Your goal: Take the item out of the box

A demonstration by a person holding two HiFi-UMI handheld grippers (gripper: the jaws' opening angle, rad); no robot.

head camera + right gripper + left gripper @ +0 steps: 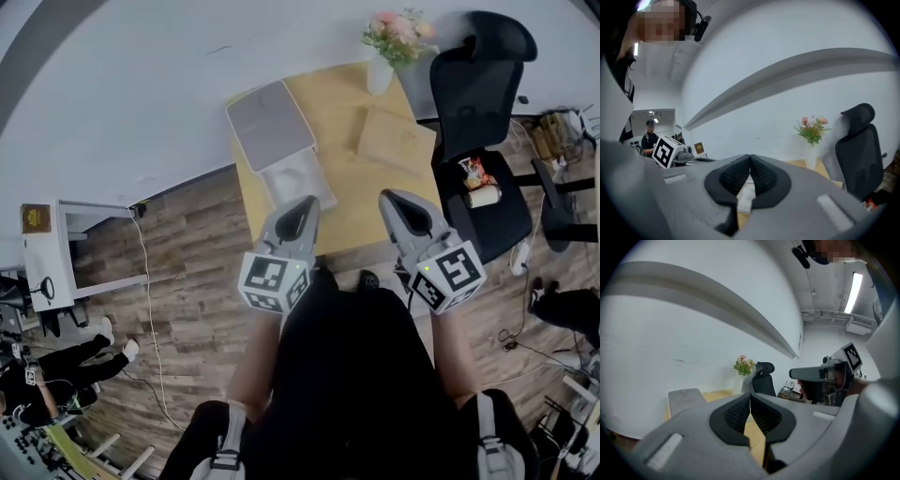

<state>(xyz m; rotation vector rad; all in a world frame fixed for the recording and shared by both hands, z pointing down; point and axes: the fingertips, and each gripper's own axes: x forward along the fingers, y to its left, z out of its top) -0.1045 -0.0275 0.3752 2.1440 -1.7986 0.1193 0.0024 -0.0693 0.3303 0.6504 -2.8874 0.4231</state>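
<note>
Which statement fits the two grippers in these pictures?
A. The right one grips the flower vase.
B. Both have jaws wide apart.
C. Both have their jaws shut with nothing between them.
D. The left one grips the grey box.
C: the left gripper and the right gripper each show jaws pressed together, nothing between them.

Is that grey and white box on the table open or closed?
Open: the grey lid lies folded back on the table, and the white tray next to it shows its moulded inside.

Grey box (270, 124), tan table (349, 208), black chair (475, 91)
</note>
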